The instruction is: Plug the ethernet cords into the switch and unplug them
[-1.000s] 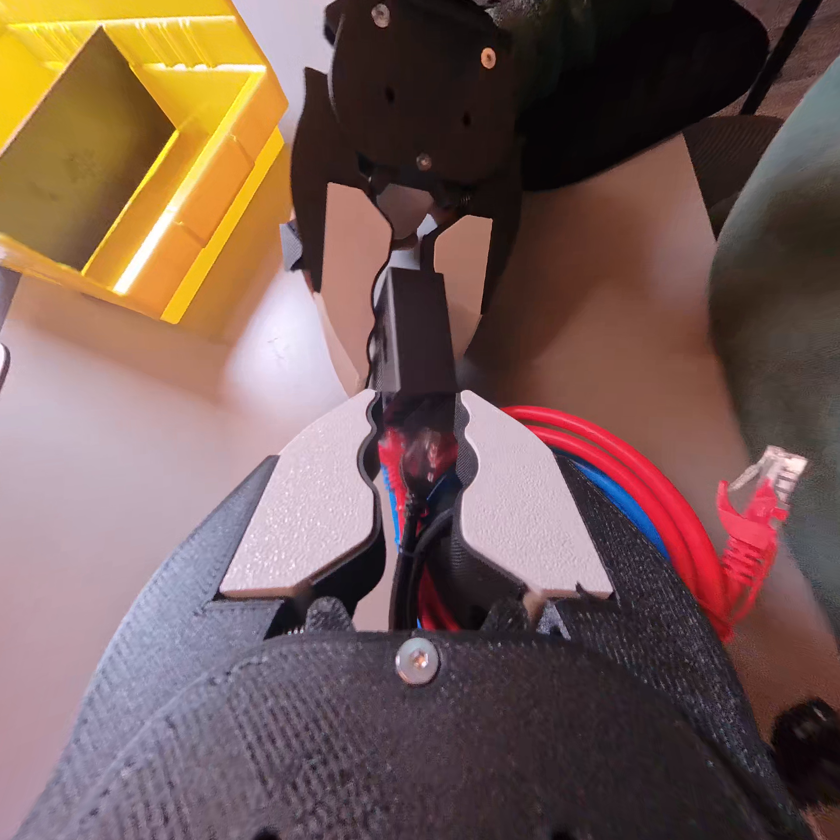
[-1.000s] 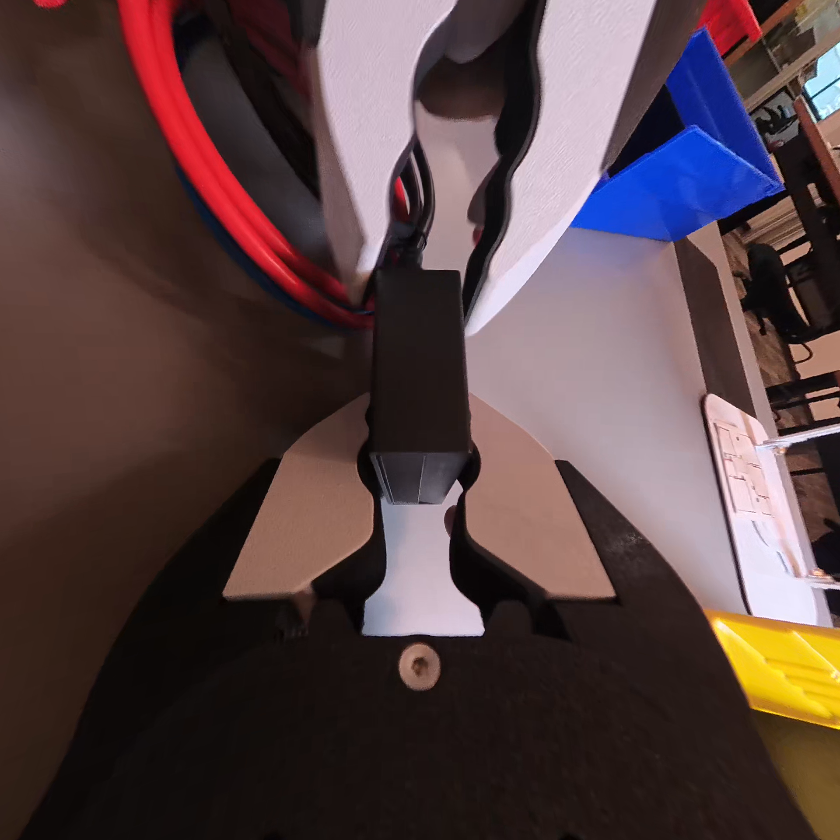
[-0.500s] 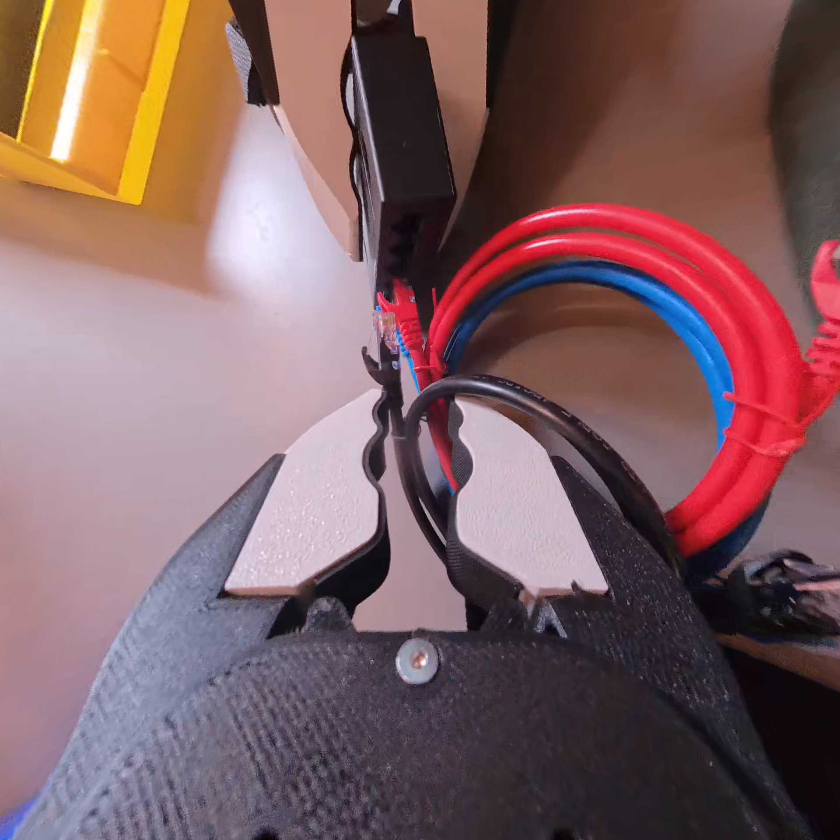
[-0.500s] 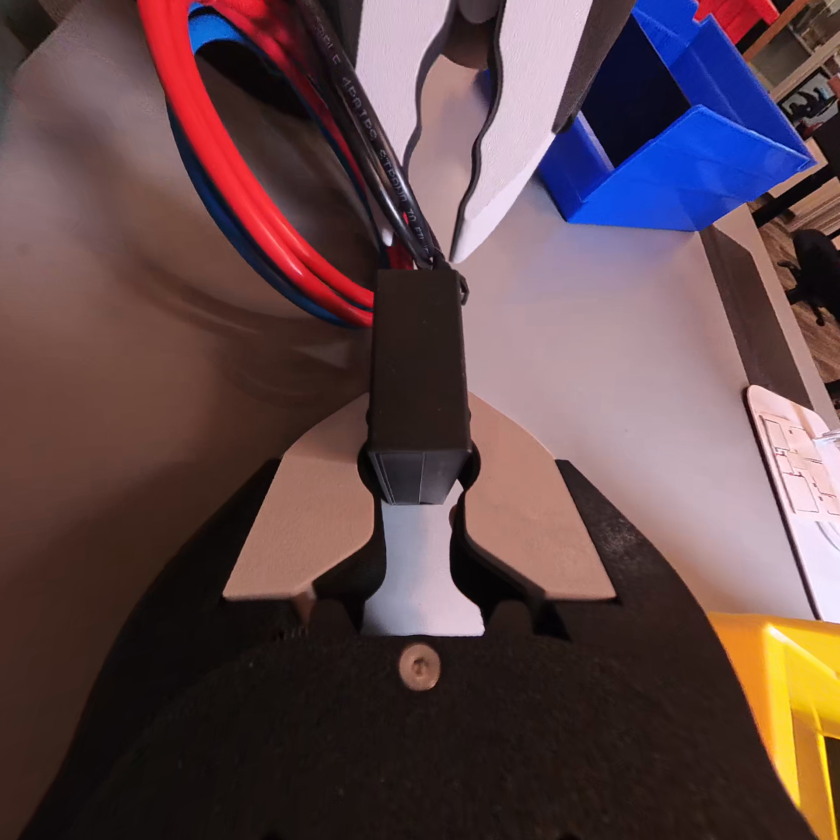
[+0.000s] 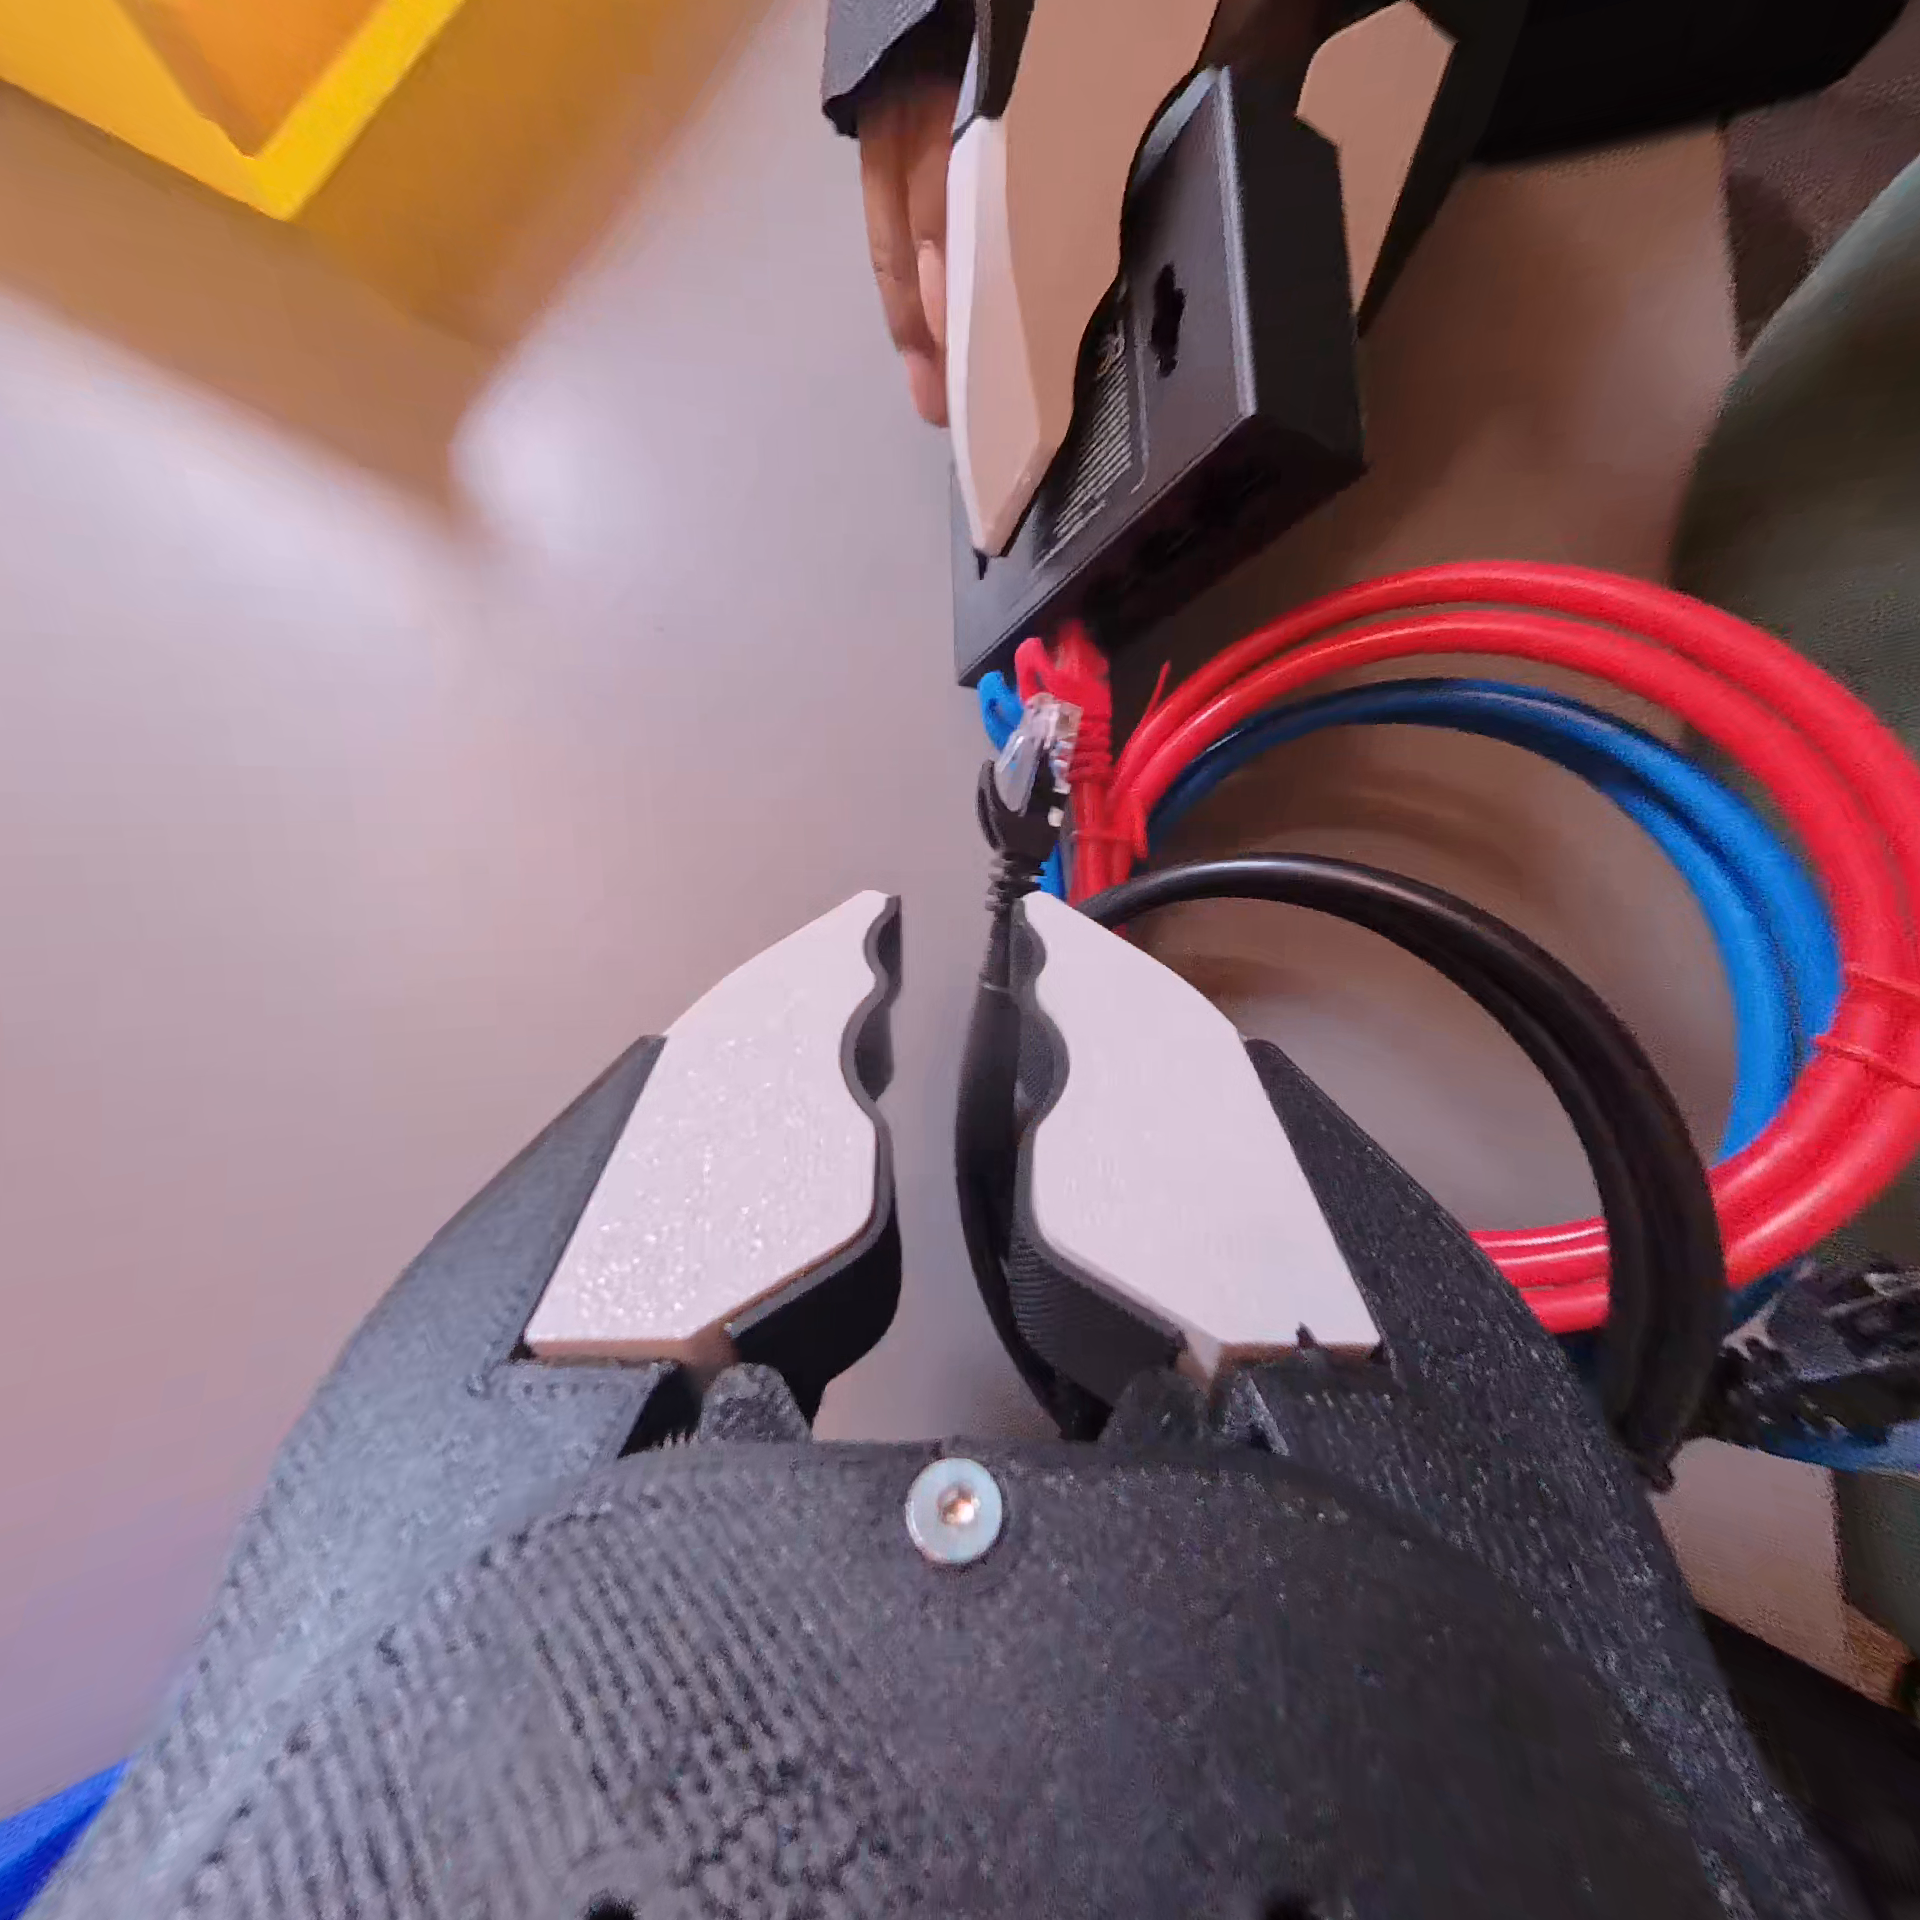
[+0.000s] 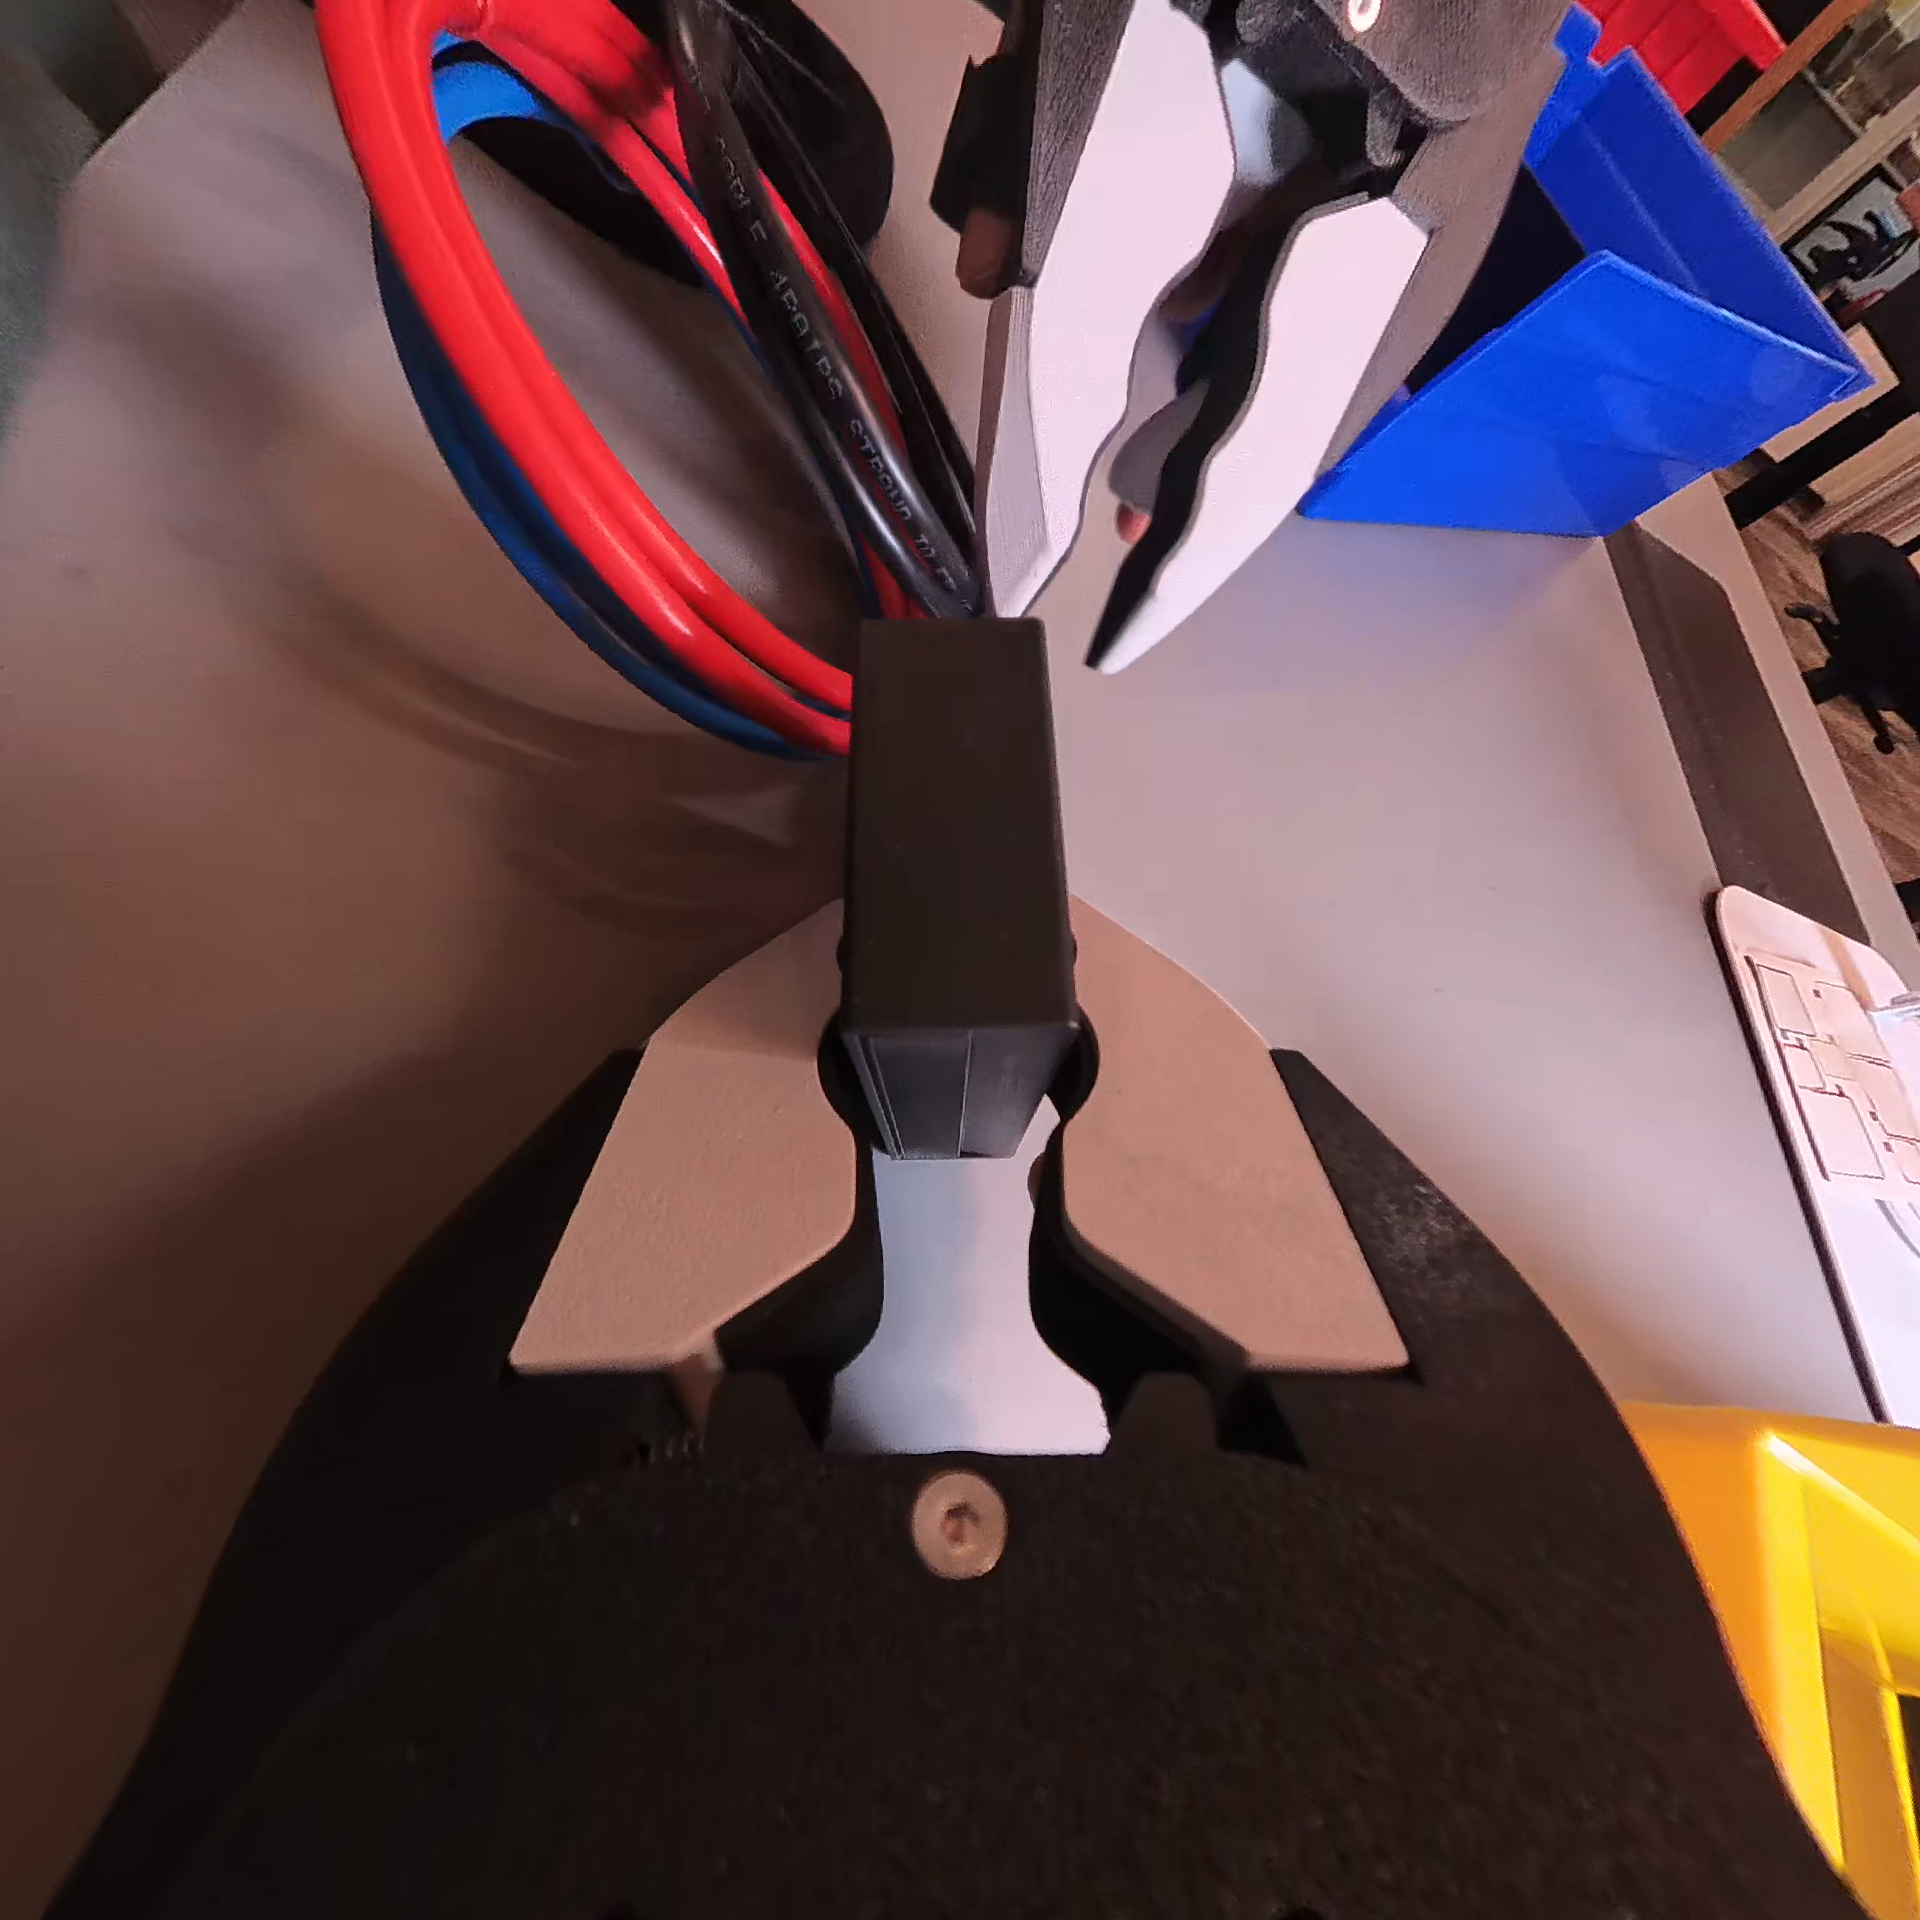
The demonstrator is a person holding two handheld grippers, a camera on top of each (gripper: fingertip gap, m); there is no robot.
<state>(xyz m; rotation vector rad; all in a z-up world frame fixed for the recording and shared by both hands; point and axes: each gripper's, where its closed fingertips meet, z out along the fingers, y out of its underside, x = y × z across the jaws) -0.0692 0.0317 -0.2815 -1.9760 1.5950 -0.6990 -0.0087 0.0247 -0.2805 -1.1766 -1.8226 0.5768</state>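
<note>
My right gripper (image 6: pixel 956 935) is shut on the black switch (image 6: pixel 956 831) and holds it above the table; it also shows at the top of the left wrist view, around the switch (image 5: pixel 1226 343). A red plug (image 5: pixel 1075 665) and a blue plug (image 5: pixel 995 707) sit in the switch's ports. My left gripper (image 5: pixel 961 914) is a little open just below the switch. The black cord (image 5: pixel 987 1039) lies against its right finger, and the cord's clear plug (image 5: pixel 1039 738) hangs free of the switch. The left gripper (image 6: pixel 1060 634) shows beyond the switch in the right wrist view.
Coiled red and blue cords (image 5: pixel 1766 727) and a black cord loop (image 5: pixel 1558 1039) lie right of the left gripper. A yellow bin (image 5: pixel 260 83) stands far left, a blue bin (image 6: pixel 1610 364) beyond the switch. A white board (image 6: pixel 1849 1091) lies near the table edge. My hands' fingertips stand some 7 cm from each other.
My left gripper has drawn back from the switch with the black cord's plug, and its jaws have opened slightly. The right gripper has kept its hold on the switch and tilted it.
</note>
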